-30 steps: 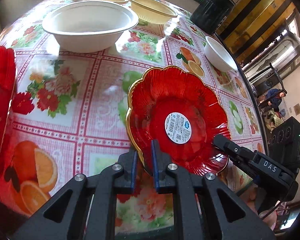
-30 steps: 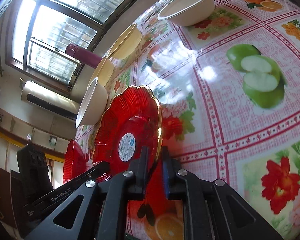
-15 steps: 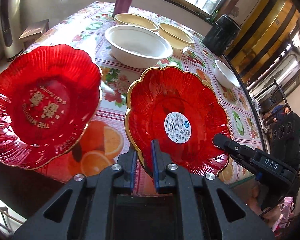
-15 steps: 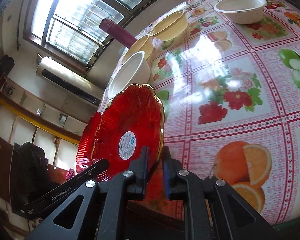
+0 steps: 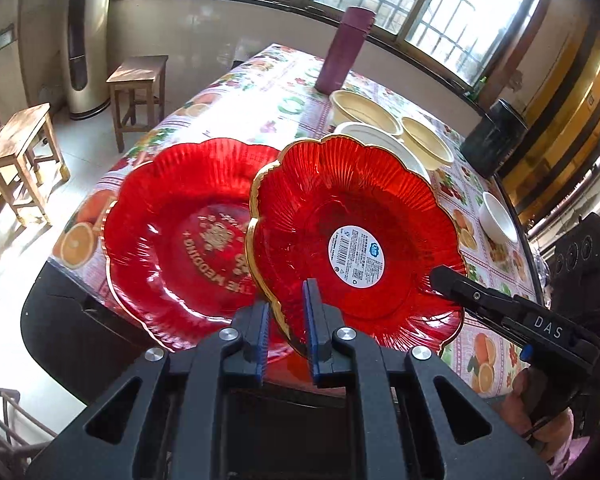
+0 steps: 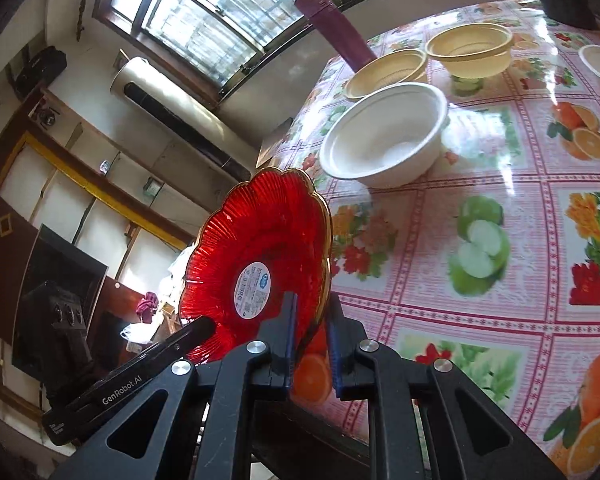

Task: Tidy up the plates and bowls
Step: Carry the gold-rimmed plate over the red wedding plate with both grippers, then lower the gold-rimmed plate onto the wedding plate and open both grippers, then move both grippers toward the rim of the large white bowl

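2 grippers clamp 1 red plate [image 5: 356,216] by its gold rim: the left gripper [image 5: 285,320] near, the right gripper [image 6: 310,340] opposite. It hangs tilted, overlapping a second red plate [image 5: 172,240] on the table [image 6: 500,240], before the white bowl [image 6: 384,136].

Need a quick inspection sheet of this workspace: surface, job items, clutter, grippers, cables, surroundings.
Surface: table under a glossy fruit-and-flower oilcloth.
Job's things: labelled red plate held off the table by its gold rim, tilted; second red plate with gold lettering lies at the table's corner; large white bowl; two yellow bowls; small white bowl.
Clutter: purple tumbler; black container.
Grippers: left gripper and right gripper each shut on the labelled plate's rim, on different sides.
Cables: nothing seen.
Surroundings: barred windows, wooden stools, standing air conditioner.
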`<control>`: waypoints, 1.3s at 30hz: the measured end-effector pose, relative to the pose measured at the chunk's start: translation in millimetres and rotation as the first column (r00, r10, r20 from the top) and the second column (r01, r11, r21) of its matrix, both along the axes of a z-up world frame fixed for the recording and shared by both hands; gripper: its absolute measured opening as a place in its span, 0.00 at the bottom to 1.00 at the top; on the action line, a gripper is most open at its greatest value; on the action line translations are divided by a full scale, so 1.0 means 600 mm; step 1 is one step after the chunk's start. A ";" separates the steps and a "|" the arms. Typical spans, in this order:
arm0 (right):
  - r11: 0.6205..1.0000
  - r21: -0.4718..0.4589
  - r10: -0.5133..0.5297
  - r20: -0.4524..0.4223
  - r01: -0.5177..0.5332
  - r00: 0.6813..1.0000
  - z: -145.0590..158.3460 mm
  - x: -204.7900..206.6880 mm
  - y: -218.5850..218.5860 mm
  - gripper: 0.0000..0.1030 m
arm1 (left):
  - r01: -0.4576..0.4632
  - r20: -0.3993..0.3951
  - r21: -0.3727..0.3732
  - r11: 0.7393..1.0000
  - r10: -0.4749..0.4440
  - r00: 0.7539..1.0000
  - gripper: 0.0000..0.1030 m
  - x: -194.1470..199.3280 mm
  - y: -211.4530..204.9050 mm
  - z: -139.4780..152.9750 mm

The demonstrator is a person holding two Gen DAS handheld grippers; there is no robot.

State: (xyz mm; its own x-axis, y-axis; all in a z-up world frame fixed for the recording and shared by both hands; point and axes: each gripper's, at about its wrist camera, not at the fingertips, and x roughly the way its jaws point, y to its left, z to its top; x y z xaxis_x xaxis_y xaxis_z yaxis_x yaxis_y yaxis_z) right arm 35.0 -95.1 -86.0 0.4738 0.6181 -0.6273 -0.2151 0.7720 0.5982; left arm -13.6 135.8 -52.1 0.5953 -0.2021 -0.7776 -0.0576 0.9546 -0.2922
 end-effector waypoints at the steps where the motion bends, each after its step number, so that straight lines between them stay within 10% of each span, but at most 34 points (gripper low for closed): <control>1: 1.000 -0.014 0.016 -0.004 -0.016 1.000 -0.001 0.006 0.018 0.15 | -0.017 -0.006 0.004 1.000 0.017 1.000 0.12 0.001 0.014 -0.003; 14: 0.972 -0.183 0.145 -0.041 -0.150 0.989 -0.032 0.065 0.180 0.18 | -0.124 -0.126 0.056 0.991 0.130 0.983 0.18 0.045 0.103 -0.062; 24: 0.945 -0.282 0.165 -0.017 -0.163 0.986 -0.041 0.071 0.199 0.27 | -0.088 -0.147 0.003 0.996 0.087 0.985 0.46 0.056 0.094 -0.069; 39: 0.941 -0.210 0.271 -0.007 -0.266 0.963 -0.003 0.055 0.166 0.65 | -0.136 -0.068 0.022 0.990 0.137 0.988 0.84 0.042 0.107 -0.028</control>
State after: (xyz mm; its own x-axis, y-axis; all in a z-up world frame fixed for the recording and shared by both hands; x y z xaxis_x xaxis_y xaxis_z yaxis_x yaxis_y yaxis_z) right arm 68.1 4.6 -87.8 0.3230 0.5818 -0.7464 -0.4422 0.7901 0.4245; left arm 11.3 199.8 -69.0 0.5611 -0.1086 -0.8206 -0.2070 0.9415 -0.2661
